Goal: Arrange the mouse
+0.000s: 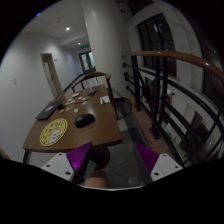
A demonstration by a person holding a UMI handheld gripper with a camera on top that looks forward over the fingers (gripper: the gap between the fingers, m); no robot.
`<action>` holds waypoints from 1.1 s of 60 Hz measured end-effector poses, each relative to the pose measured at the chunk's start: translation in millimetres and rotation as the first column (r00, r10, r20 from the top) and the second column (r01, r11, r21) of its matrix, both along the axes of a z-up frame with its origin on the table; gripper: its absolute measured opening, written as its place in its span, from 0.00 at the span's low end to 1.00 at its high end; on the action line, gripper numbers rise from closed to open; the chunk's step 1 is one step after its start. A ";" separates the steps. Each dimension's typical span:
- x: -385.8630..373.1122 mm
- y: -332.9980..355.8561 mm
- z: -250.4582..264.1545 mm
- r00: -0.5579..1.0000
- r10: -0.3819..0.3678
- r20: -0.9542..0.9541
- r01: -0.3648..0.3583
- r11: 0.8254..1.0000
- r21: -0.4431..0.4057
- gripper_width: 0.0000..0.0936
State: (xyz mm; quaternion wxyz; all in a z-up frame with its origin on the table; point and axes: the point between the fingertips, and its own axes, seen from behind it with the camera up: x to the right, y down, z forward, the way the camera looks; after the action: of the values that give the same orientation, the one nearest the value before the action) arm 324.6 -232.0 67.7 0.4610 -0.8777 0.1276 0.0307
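Observation:
A black mouse (84, 119) lies on a brown wooden table (62, 140), just right of a round yellow mat (54, 130). My gripper (112, 160) is off the table's near right corner, well short of the mouse. Its two fingers, with purple pads (76, 157), stand wide apart with nothing between them; only grey floor shows in the gap. The mouse is ahead of the left finger and a little beyond it.
Further along the table lie a dark flat item (48, 112) and several small things (76, 98). Chairs (95, 80) stand at its far end. A curved wooden handrail with black bars (172, 95) runs along the right. A white column (100, 40) stands behind.

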 end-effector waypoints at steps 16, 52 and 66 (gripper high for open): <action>-59.3 86.9 -16.9 0.981 0.153 0.122 -0.154 0.988 -0.002 0.89; -144.1 273.1 -86.6 0.958 0.252 0.137 -0.239 0.965 -0.109 0.87; -136.3 285.7 -87.9 0.983 0.162 0.092 -0.152 0.983 -0.101 0.40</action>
State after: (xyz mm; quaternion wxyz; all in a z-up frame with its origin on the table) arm 188.3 53.7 -20.2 0.4212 -0.9061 0.0360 0.0171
